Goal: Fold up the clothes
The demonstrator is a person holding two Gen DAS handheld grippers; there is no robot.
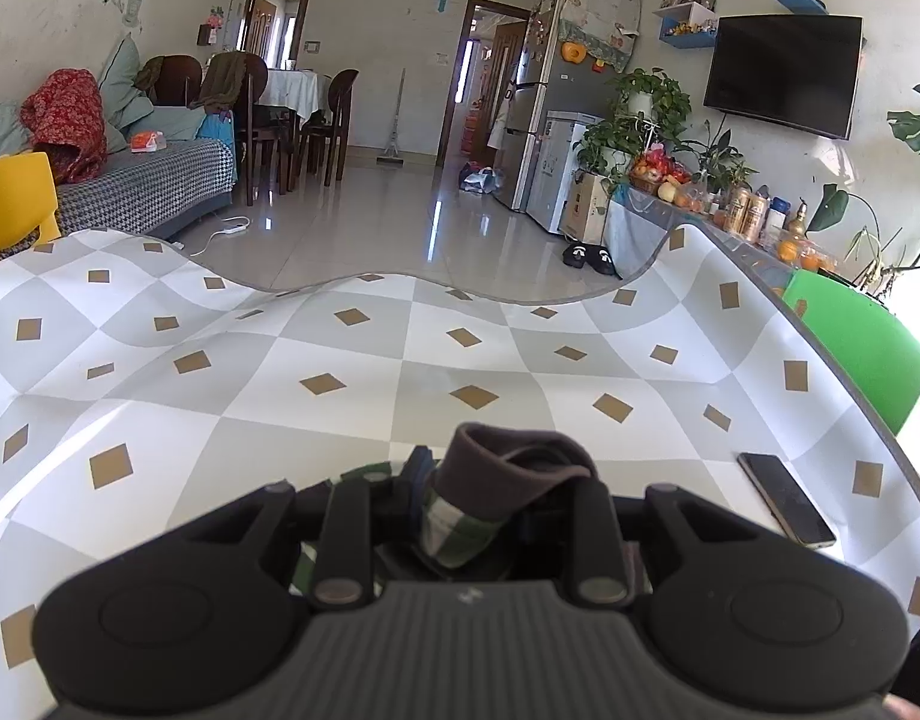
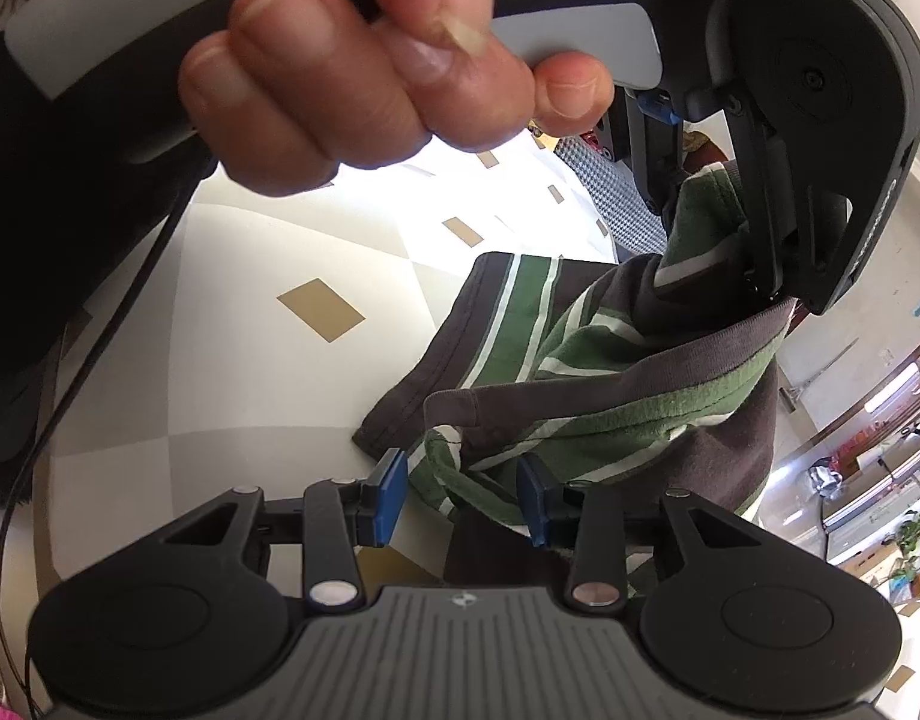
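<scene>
It was a lived-in home, an open living and dining room. A sofa (image 1: pixel 153 180) piled with cushions stood beside a dining set (image 1: pixel 291 114), a wall-mounted television (image 1: pixel 784 75) hung over houseplants (image 1: pixel 646 114) and fruit, a fridge (image 1: pixel 544 120) stood past them, and slippers (image 1: pixel 589 256) lay on the tiled floor (image 1: pixel 369 216).

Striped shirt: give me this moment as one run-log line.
left gripper: shut on striped shirt | right gripper: open, at hem | shirt lifted above table | phone on table

phone (image 1: pixel 787 498) on table (image 1: pixel 339 360), probably right edge
</scene>
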